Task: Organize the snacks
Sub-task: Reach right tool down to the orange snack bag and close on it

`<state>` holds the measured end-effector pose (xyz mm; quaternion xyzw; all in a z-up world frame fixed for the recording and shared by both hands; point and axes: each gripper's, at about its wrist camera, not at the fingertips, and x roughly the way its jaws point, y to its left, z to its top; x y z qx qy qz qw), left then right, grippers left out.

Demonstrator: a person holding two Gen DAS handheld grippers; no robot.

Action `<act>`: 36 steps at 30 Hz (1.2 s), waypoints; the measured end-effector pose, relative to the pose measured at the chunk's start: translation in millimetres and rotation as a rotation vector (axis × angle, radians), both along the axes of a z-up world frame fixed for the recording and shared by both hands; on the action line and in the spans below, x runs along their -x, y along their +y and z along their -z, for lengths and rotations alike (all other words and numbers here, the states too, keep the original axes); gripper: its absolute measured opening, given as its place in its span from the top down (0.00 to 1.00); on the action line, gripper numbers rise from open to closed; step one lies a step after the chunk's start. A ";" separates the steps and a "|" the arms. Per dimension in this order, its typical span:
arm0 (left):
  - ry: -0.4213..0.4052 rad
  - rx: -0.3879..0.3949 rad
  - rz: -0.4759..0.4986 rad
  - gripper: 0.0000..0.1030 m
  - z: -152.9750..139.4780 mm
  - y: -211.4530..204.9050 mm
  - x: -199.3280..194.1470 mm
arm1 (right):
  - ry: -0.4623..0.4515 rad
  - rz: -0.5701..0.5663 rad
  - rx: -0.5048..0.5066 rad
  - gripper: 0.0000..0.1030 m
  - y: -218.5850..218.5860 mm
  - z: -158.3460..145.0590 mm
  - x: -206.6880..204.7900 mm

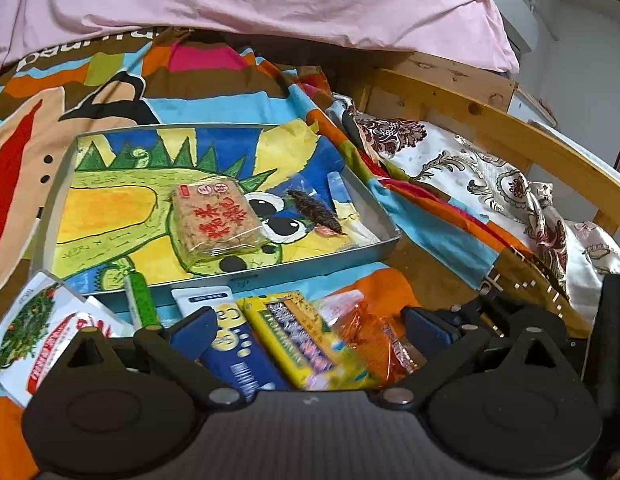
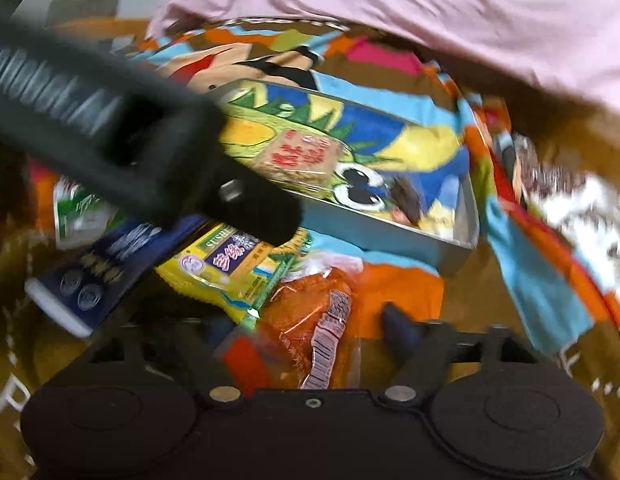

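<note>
1. Jaws of the left gripper (image 1: 310, 330) stand wide apart, gripping nothing, over the blue packet (image 1: 240, 354) and yellow packet (image 1: 306, 340).
2. Right gripper (image 2: 306, 330) jaws are spread wide around the orange packet (image 2: 313, 332), not closed on it.
3. At 12 o'clock from the pile, the metal tray (image 1: 310, 264) on the bed holds a rice cracker pack (image 1: 218, 220) and, at its 3 o'clock, a dark snack (image 1: 315, 210).

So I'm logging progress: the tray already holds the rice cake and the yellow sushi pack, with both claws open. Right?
Not quite. The yellow pack still lies outside the tray, in front of it, as the left wrist view shows. The rice cake is inside, and the left claw and right claw are open.
</note>
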<state>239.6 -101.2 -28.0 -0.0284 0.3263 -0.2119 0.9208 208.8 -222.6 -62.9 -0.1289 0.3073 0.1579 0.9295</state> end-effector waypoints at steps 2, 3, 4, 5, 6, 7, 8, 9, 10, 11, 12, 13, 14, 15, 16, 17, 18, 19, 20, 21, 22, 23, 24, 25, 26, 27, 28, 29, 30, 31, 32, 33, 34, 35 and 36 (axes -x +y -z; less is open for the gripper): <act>0.002 0.002 -0.005 0.01 -0.1 -2.9 -1.4 | 0.013 0.005 -0.002 0.47 -3.4 -2.7 -0.6; 0.004 0.006 -0.010 0.01 0.0 -4.1 -2.2 | 0.016 -0.004 0.016 0.48 -2.4 -3.2 0.9; 0.011 0.012 -0.016 0.01 0.2 -4.9 -2.8 | 0.026 -0.017 0.043 0.50 -2.7 -5.2 2.1; 0.022 0.020 -0.022 0.01 0.8 -5.7 -3.9 | 0.035 -0.028 0.066 0.51 -2.3 -6.7 5.0; 0.033 0.026 -0.025 0.01 1.5 -6.5 -5.0 | 0.041 -0.037 0.088 0.52 -3.7 -9.5 8.5; 0.043 0.033 -0.028 0.01 2.5 -7.6 -5.9 | 0.046 -0.044 0.108 0.52 -6.4 -11.9 12.0; 0.052 0.039 -0.029 0.01 3.5 -9.1 -6.6 | 0.056 -0.052 0.128 0.52 -10.0 -14.9 16.4; 0.059 0.047 -0.031 0.01 4.6 -10.8 -7.0 | 0.063 -0.053 0.140 0.52 -12.8 -17.7 20.9; 0.066 0.055 -0.034 0.01 5.6 -12.8 -6.9 | 0.069 -0.050 0.149 0.52 -16.5 -18.2 23.9; 0.077 0.066 -0.037 0.01 7.0 -15.3 -7.1 | 0.073 -0.043 0.155 0.51 -21.1 -18.5 26.1; 0.091 0.074 -0.039 0.01 8.6 -18.6 -7.3 | 0.072 -0.036 0.151 0.50 -25.3 -17.9 24.5; 0.100 0.073 -0.044 0.01 10.3 -22.0 -7.2 | 0.074 -0.029 0.148 0.50 -28.0 -17.8 23.6; 0.112 0.060 -0.060 0.01 12.0 -26.5 -7.2 | 0.075 -0.026 0.146 0.49 -29.1 -17.8 23.7; 0.116 0.042 -0.078 0.01 13.1 -30.7 -6.9 | 0.075 -0.030 0.148 0.44 -29.1 -17.8 24.2; 0.116 0.015 -0.094 0.01 14.2 -35.9 -7.6 | 0.071 -0.035 0.156 0.40 -28.4 -17.2 25.7; 0.115 -0.007 -0.104 0.02 14.7 -39.6 -8.1 | 0.072 -0.046 0.170 0.37 -27.6 -16.4 26.1; 0.115 -0.029 -0.113 0.03 15.0 -42.8 -9.4 | 0.073 -0.059 0.183 0.36 -26.4 -14.9 30.1; 0.114 -0.045 -0.118 0.03 15.2 -45.0 -10.9 | 0.069 -0.069 0.195 0.33 -25.7 -13.7 30.9; 0.113 -0.062 -0.118 0.05 15.9 -46.5 -12.6 | 0.063 -0.073 0.204 0.31 -25.3 -13.2 31.6; 0.110 -0.073 -0.114 0.07 15.9 -47.1 -13.0 | 0.060 -0.074 0.205 0.30 -25.7 -13.5 31.0; 0.105 -0.083 -0.106 0.08 17.2 -46.2 -13.0 | 0.060 -0.074 0.199 0.29 -27.0 -13.9 29.9; 0.100 -0.089 -0.096 0.08 18.5 -45.8 -11.9 | 0.063 -0.073 0.192 0.28 -29.0 -14.1 27.6; 0.088 -0.095 -0.077 0.08 19.4 -44.7 -9.5 | 0.066 -0.072 0.183 0.28 -31.3 -14.4 25.9; 0.077 -0.103 -0.061 0.08 20.2 -44.6 -7.1 | 0.069 -0.071 0.176 0.27 -33.2 -14.6 25.5; 0.066 -0.124 -0.038 0.08 21.7 -44.2 -4.1 | 0.069 -0.070 0.174 0.27 -34.2 -14.9 24.1; 0.053 -0.149 -0.018 0.09 22.6 -45.5 -1.6 | 0.064 -0.068 0.171 0.27 -34.7 -15.7 24.0; 0.042 -0.175 -0.005 0.09 23.2 -48.0 0.2 | 0.056 -0.069 0.169 0.26 -34.3 -16.6 24.3; 0.032 -0.208 0.005 0.10 24.5 -50.9 1.6 | 0.048 -0.073 0.171 0.24 -33.2 -17.1 23.3; 0.027 -0.231 0.009 0.10 25.1 -54.5 2.1 | 0.039 -0.078 0.177 0.23 -31.1 -17.1 24.4; 0.025 -0.247 0.005 0.10 25.8 -58.4 1.9 | 0.029 -0.091 0.189 0.22 -27.9 -16.4 26.4; 0.023 -0.265 -0.007 0.10 26.6 -62.6 1.1 | 0.019 -0.108 0.205 0.22 -24.9 -14.9 27.6; 0.020 -0.276 -0.021 0.10 27.3 -66.0 0.4 | 0.008 -0.123 0.227 0.22 -21.8 -12.9 28.7; 0.020 -0.282 -0.034 0.10 28.1 -68.5 -0.5 | -0.007 -0.137 0.255 0.21 -17.8 -10.3 30.5; 0.021 -0.287 -0.047 0.10 28.9 -71.1 -2.2 | -0.022 -0.146 0.271 0.19 -15.1 -8.6 31.0; 0.021 -0.288 -0.053 0.11 29.3 -70.8 -3.7 | -0.038 -0.153 0.282 0.18 -12.8 -7.4 30.5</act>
